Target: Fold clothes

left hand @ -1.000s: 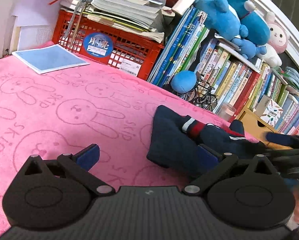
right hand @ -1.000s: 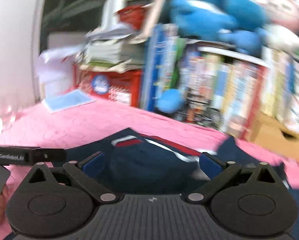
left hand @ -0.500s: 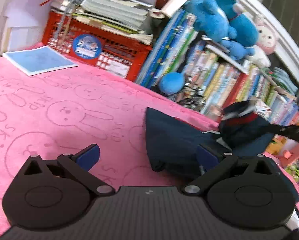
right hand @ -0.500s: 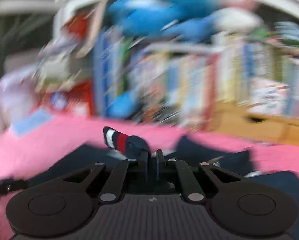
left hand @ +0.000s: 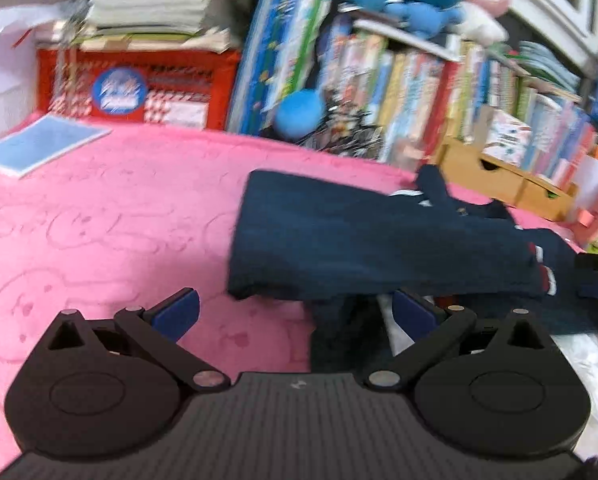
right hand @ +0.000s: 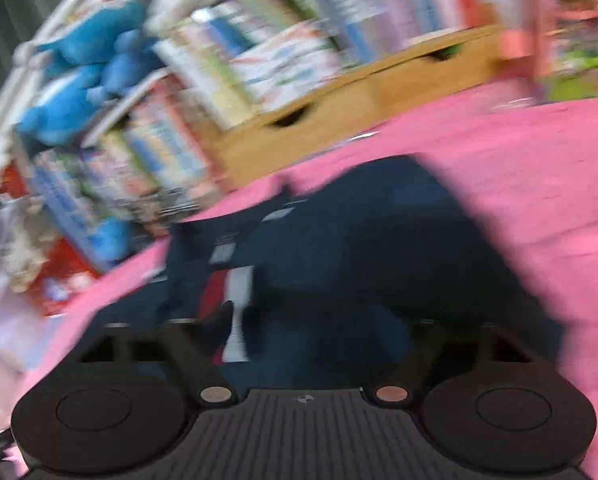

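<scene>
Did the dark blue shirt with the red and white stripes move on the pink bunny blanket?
Yes. The dark blue shirt has been pulled out wider, spreading rightward toward the wooden drawer box, across the pink bunny blanket.

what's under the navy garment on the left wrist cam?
The navy garment lies on the pink blanket. A white patch shows under its near edge. Anything else beneath is covered.

pink bunny-print blanket (left hand: 99, 216) w/ stuff on it
navy garment (left hand: 359, 240) lies spread on it; blue booklet (left hand: 43, 144) well left of garment, red crate (left hand: 139, 84) behind booklet.
</scene>
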`<state>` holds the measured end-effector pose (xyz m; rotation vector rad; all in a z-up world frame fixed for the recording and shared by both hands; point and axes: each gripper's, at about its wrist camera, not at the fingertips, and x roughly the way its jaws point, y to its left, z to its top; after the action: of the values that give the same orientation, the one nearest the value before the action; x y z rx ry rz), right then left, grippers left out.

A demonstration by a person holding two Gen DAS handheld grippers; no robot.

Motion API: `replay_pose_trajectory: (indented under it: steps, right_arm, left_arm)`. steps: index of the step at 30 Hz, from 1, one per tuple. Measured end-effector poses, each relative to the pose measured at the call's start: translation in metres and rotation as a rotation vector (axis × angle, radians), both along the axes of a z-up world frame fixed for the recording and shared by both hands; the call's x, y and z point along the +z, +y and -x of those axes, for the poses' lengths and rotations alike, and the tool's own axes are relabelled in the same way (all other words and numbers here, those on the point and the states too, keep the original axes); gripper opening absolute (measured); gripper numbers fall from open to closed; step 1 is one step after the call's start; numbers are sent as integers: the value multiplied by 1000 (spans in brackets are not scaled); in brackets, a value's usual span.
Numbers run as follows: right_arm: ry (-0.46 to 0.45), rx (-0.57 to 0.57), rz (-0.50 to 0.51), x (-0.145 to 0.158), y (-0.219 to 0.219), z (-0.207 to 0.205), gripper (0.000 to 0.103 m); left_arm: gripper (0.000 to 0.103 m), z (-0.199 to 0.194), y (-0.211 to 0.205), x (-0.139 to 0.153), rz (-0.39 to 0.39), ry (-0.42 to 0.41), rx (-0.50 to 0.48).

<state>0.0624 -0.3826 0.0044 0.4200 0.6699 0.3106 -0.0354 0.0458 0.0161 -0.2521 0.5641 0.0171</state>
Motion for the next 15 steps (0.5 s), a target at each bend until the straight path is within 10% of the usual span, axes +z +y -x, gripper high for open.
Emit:
replay_pose_trajectory:
  steps: [3, 5, 6, 15]
  right_arm:
    - [-16, 84, 105, -1, 58, -19, 102]
    - [1, 80, 187, -7, 86, -32, 87]
    - [-17, 90, 222, -5, 95, -32, 47]
    - [-323, 21, 523, 49, 76, 3, 35]
  left_arm:
    - [103, 4, 9, -4, 45, 0, 14]
    - [103, 5, 13, -5, 61, 2, 38]
    - [103, 5, 14, -5, 65, 4, 50]
    - [103, -7, -21, -2, -117, 27, 21]
